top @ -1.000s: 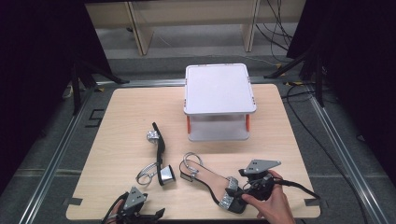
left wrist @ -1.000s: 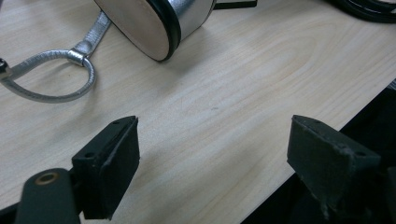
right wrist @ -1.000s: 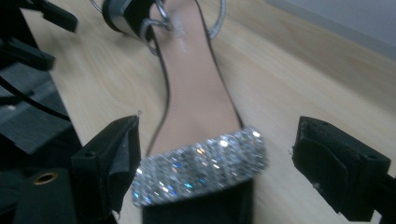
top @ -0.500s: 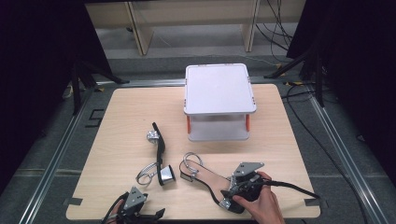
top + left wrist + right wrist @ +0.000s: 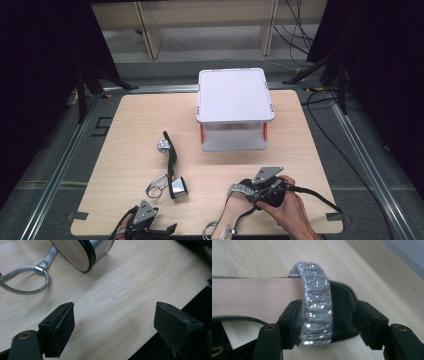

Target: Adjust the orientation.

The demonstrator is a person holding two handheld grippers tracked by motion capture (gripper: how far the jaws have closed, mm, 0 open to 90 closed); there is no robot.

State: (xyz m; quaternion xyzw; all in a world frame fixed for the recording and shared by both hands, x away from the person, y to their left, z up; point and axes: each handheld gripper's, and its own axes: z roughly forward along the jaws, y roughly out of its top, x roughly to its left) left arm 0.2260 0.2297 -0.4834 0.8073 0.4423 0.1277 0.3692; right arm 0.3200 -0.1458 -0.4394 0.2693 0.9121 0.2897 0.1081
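A sandal (image 5: 226, 219) with a pale insole (image 5: 249, 297) and a glittering silver toe strap (image 5: 317, 302) lies near the table's front edge. My right gripper (image 5: 248, 193), held in a hand, grips its toe end. Its jaws have just been closing and now press the strap and black sole from both sides (image 5: 327, 325). A second sandal (image 5: 171, 159) lies on its side to the left, with its silver heel (image 5: 85, 252) and ankle strap loop (image 5: 25, 280) just beyond my left gripper (image 5: 115, 327). That gripper (image 5: 155, 227) rests open at the front left edge with nothing between its jaws.
A white two-level rack (image 5: 235, 95) with orange posts stands at the back middle of the wooden table (image 5: 300, 150). The right gripper's cable (image 5: 320, 196) trails off to the right. Dark floor, rails and cables surround the table.
The right gripper has slid left onto the sandal's toe. The sandal has swung, so its heel end now points toward the front edge. The left gripper has stayed put.
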